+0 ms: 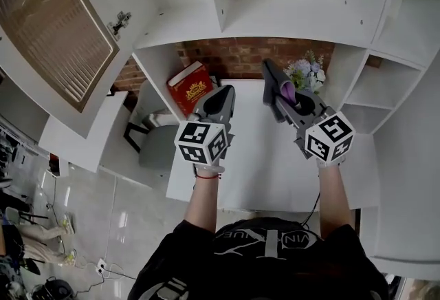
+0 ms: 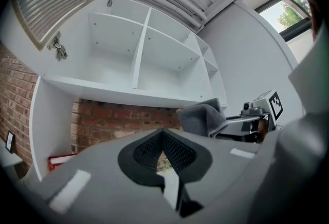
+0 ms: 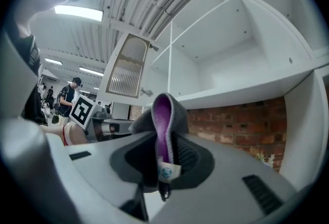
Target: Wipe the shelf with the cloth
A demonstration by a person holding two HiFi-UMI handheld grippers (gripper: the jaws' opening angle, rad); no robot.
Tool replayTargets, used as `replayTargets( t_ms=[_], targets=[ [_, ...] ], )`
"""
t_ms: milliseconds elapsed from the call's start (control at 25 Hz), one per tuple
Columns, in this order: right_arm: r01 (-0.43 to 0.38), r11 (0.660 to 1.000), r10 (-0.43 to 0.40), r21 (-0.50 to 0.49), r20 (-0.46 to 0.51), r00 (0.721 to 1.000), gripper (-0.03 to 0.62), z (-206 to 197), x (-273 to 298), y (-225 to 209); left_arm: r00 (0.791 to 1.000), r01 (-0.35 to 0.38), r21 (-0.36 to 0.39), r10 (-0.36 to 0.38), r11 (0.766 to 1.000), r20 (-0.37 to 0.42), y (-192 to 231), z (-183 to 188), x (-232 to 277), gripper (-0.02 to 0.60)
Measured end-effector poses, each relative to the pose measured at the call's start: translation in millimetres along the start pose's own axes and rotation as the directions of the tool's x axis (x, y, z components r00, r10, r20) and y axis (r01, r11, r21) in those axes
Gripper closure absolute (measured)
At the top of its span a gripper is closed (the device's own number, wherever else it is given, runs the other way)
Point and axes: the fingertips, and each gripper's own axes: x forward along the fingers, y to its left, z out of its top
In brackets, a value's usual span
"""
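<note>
A grey cloth [image 1: 278, 87] with a purple inner side is folded and pinched in my right gripper [image 1: 282, 100], which is shut on it. In the right gripper view the cloth [image 3: 163, 114] sticks up from between the jaws, its small label hanging down. The white shelf board [image 1: 275, 25] runs above and ahead of both grippers, with bare compartments over it. My left gripper [image 1: 220, 100] is held beside the right one, shut with nothing in it. From the left gripper view the cloth [image 2: 201, 116] shows to the right, under the shelf [image 2: 118, 89].
Under the shelf are a brick wall [image 1: 237, 54], a red book [image 1: 190, 85] leaning at the left and a small bunch of flowers [image 1: 307, 73]. A white desk [image 1: 268, 161] lies below. A cabinet door [image 1: 48, 16] with ribbed glass hangs open at upper left. A grey chair [image 1: 155, 144] stands left.
</note>
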Motion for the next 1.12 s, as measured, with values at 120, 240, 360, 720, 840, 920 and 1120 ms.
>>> replayTargets(
  t_ms=[120, 240, 360, 720, 840, 920, 1120],
  targets=[
    [0.021, 0.999, -0.02, -0.026, 0.007, 1.0, 0.523, 10, 13, 0, 1.0, 0.023, 0.019, -0.023, 1.0, 0.003, 8, 8, 7, 0.571],
    [0.023, 0.998, -0.024, -0.061, -0.004, 1.0, 0.523, 17, 25, 3, 1.0, 0.027, 0.022, -0.027, 0.999, 0.01, 18, 14, 12, 0.571],
    [-0.007, 0.995, 0.004, -0.101, -0.026, 1.0, 0.523, 26, 34, 7, 0.999, 0.03, 0.0, -0.03, 1.0, 0.028, 24, 21, 20, 0.571],
    [-0.117, 0.976, 0.12, -0.182, 0.008, 0.993, 0.523, 97, 46, 9, 0.997, 0.062, 0.051, -0.064, 0.997, 0.038, 19, 52, 41, 0.571],
    [-0.134, 0.968, 0.14, -0.212, 0.015, 0.99, 0.523, 116, 49, 5, 0.997, 0.061, 0.048, -0.063, 0.997, 0.033, 19, 52, 44, 0.571],
    [-0.139, 0.966, 0.146, -0.217, 0.019, 0.989, 0.523, 126, 50, 0, 0.998, 0.052, 0.052, -0.053, 0.997, 0.021, 20, 49, 44, 0.571],
    [-0.119, 0.962, 0.127, -0.245, 0.017, 0.992, 0.523, 155, 54, -17, 1.0, 0.011, 0.048, -0.011, 0.999, -0.007, 36, 46, 45, 0.571]
  ],
)
